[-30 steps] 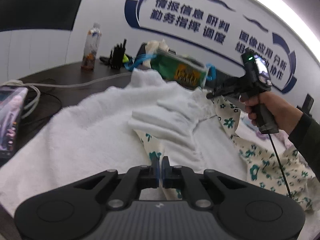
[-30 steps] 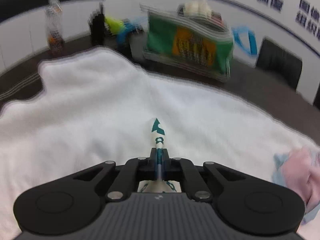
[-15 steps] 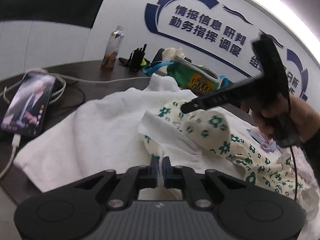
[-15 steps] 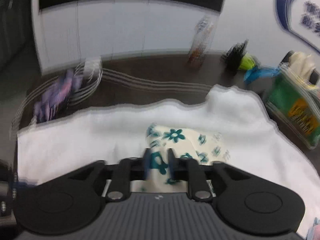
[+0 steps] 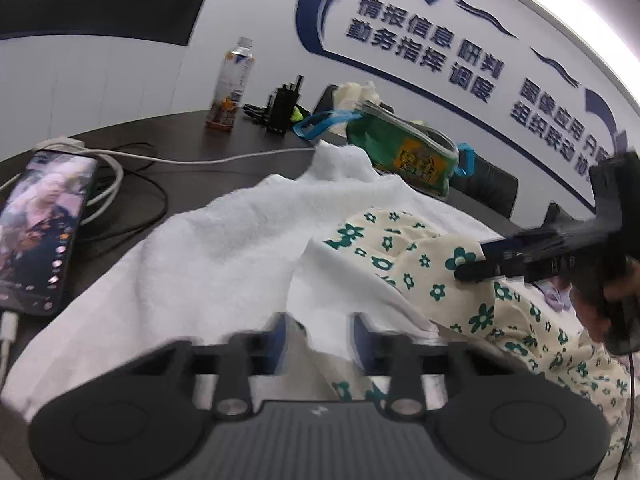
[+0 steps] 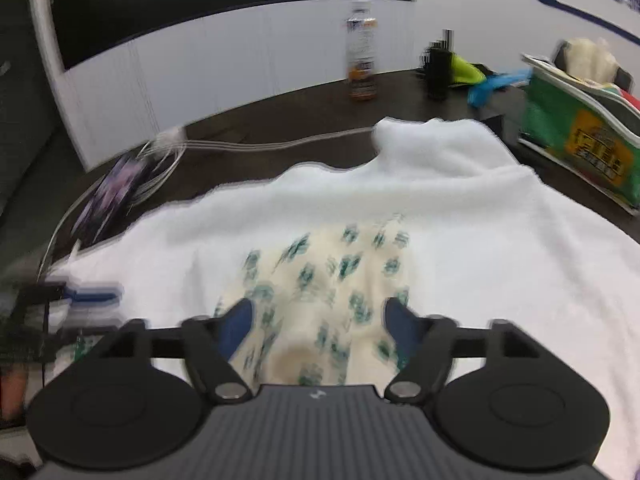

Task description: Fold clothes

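Note:
A cream garment with green flowers [image 5: 436, 268] lies folded over on a white towel [image 5: 224, 248] on a dark table. My left gripper [image 5: 318, 334] is open, its jaws standing apart over the garment's near white edge. My right gripper [image 6: 316, 318] is open just above the flowered cloth [image 6: 332, 276]. It also shows at the right of the left wrist view [image 5: 516, 256], held by a hand. Neither gripper holds any cloth.
A lit phone [image 5: 36, 228] with white cables lies at the left. A drink bottle [image 5: 232, 84], a black holder [image 5: 284, 106] and a green bag [image 5: 404, 152] stand behind the towel. A blue-lettered wall rises behind the table.
Both grippers were shut on the flowered garment and have opened, letting it go. The right gripper carried its end over to the left, and the garment now lies folded on the towel.

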Action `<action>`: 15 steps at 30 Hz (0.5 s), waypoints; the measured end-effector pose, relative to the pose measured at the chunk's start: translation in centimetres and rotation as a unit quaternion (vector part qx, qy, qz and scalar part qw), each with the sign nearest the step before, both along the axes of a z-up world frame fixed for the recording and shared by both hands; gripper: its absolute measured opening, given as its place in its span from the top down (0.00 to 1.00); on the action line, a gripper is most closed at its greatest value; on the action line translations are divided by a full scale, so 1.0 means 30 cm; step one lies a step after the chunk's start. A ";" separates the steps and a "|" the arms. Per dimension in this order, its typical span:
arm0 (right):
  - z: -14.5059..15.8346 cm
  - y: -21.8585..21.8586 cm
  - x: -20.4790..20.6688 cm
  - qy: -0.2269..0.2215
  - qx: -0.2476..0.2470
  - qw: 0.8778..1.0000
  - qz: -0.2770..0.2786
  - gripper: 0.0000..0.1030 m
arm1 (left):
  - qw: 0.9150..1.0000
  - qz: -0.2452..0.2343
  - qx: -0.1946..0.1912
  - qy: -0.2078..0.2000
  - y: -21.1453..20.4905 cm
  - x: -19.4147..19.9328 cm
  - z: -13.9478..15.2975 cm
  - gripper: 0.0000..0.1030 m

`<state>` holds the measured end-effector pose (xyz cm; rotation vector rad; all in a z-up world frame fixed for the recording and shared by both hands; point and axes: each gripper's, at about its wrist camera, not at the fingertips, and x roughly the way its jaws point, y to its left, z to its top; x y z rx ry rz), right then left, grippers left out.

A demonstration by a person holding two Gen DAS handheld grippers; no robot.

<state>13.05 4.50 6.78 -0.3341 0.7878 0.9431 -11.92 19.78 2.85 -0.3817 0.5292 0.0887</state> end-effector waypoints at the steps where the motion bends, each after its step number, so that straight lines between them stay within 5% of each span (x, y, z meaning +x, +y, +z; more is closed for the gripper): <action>1: -0.018 -0.016 -0.008 0.002 -0.004 1.000 -0.002 0.26 | 1.000 -0.002 -0.001 -0.002 -0.001 0.006 -0.005 0.99; 3: -0.055 -0.048 -0.025 0.005 -0.013 1.000 -0.005 0.62 | 1.000 -0.001 -0.001 -0.011 -0.004 0.006 -0.007 1.00; 4: -0.074 -0.064 -0.034 0.007 -0.018 1.000 -0.007 0.91 | 1.000 0.009 0.005 -0.017 -0.008 -0.009 -0.001 1.00; 7: -0.032 -0.104 -0.073 -0.065 -0.008 0.997 -0.051 0.91 | 0.997 0.046 0.020 -0.055 -0.012 -0.106 0.044 1.00; 12: 0.004 -0.142 -0.008 -0.121 -0.048 0.977 -0.168 0.87 | 0.997 0.059 0.032 -0.033 -0.055 -0.168 0.032 0.99; 15: -0.033 -0.134 0.041 -0.128 -0.089 0.964 -0.215 0.56 | 0.998 0.061 0.020 -0.014 -0.047 -0.159 0.008 0.92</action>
